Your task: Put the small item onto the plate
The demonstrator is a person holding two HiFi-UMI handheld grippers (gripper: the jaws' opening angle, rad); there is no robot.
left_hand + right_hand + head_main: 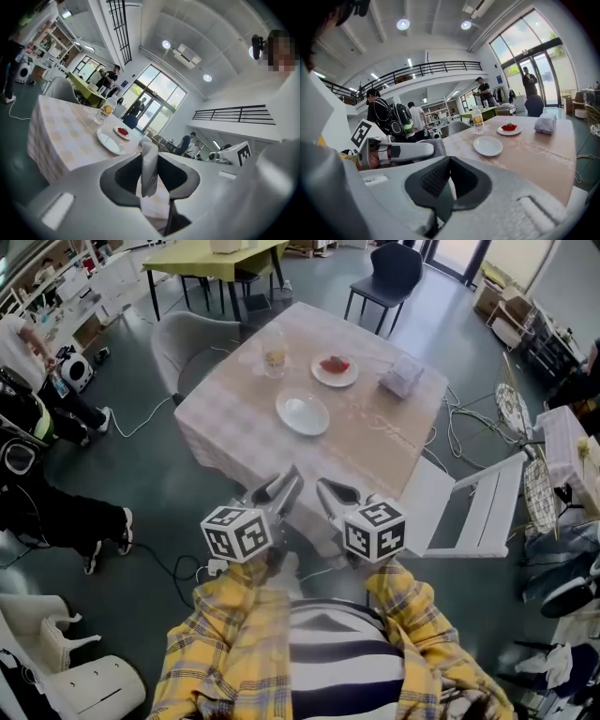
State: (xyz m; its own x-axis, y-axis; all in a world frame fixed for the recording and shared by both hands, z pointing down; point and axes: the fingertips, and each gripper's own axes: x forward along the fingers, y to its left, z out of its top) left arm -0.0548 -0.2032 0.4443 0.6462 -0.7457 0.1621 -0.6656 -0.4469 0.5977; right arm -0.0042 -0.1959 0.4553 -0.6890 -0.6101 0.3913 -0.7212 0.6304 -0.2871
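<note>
Plaid sleeves hold the closed right gripper and the left gripper, pinching seemingly a white packet visible only in its own view, short of the table and plate.

The plate is white, the tablecloth pale checked, the sleeves yellow plaid.

The thin white item pinched in the left gripper's jaws cannot be identified. The red food on the far plate is too small to name, and the bottle's print is unreadable.
</note>
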